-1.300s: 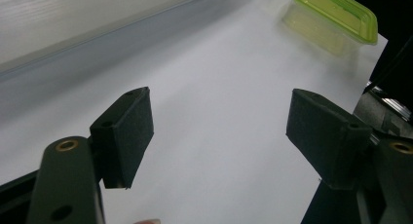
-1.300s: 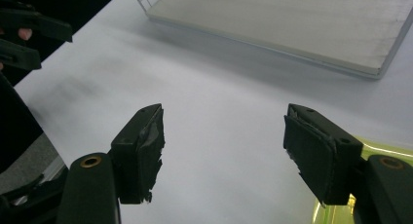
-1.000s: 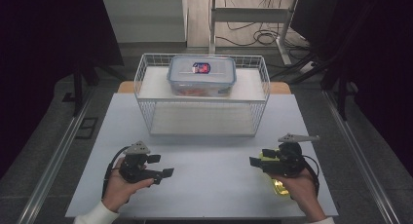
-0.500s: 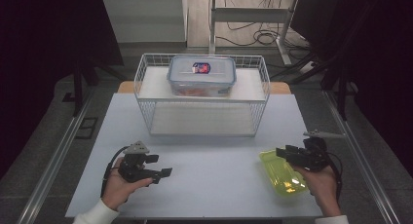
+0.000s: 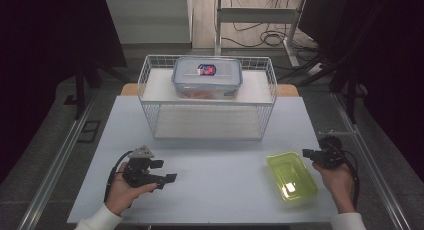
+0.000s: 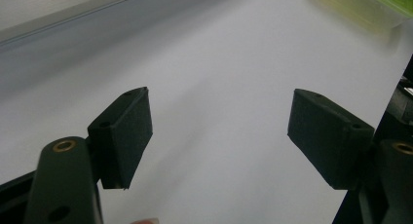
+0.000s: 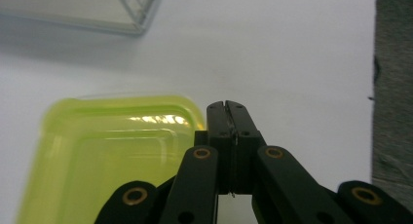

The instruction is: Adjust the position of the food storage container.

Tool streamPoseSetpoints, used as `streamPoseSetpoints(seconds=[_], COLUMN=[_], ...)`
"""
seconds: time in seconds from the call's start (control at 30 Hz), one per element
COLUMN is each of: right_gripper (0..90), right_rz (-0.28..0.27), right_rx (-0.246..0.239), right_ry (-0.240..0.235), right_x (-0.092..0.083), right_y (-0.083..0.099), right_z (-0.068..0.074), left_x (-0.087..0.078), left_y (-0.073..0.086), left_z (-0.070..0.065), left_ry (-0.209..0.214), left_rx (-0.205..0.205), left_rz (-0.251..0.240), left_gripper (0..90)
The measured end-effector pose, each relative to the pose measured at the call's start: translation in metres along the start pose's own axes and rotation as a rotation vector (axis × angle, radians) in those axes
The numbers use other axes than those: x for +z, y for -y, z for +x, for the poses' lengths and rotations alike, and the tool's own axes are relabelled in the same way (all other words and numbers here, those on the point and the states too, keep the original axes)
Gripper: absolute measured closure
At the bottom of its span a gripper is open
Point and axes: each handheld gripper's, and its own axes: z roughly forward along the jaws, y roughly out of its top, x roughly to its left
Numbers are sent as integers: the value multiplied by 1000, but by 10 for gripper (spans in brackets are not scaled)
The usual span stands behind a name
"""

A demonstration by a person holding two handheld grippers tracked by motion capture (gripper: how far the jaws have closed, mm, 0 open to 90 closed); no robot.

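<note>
1 red-blue label tops container, writing unreadable.

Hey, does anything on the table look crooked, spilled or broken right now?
Nothing spilled or broken. The yellow-green container lies slightly askew to the table edge, beside the shut right gripper. The lidded box sits squarely on the wire basket.

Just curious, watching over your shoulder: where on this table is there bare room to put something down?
The widest bare patch lies mid-table, between the left gripper and the green lid, in front of the wire basket. Narrow strips flank the basket. It is crowded at the right edge, where the right gripper sits beside the lid.
</note>
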Motion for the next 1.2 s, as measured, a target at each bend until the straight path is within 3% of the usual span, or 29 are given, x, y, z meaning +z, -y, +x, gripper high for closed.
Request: streamPoseSetpoints(seconds=[0.13,0.37,0.63,0.67,0.97,1.2], right_gripper=[889,890,890,890,889,889], right_rz=[34,78,95,95,86,100], right_rx=[-22,-67,-120,-148,-246,-294], right_ry=[33,35,17,24,-68,-118], right_x=[8,19,28,31,42,48], right_y=[0,0,-3,-3,-10,-7], right_z=[2,11,32,40,84,107], left_x=[1,3,4,5,5,6], left_y=[1,2,2,2,2,2], left_z=[1,2,3,2,1,0], left_ry=[0,3,5,5,7,9], left_rx=[-3,1,-2,-2,4,12], left_rz=[5,17,22,22,26,33], left_gripper=[238,240,241,242,242,243])
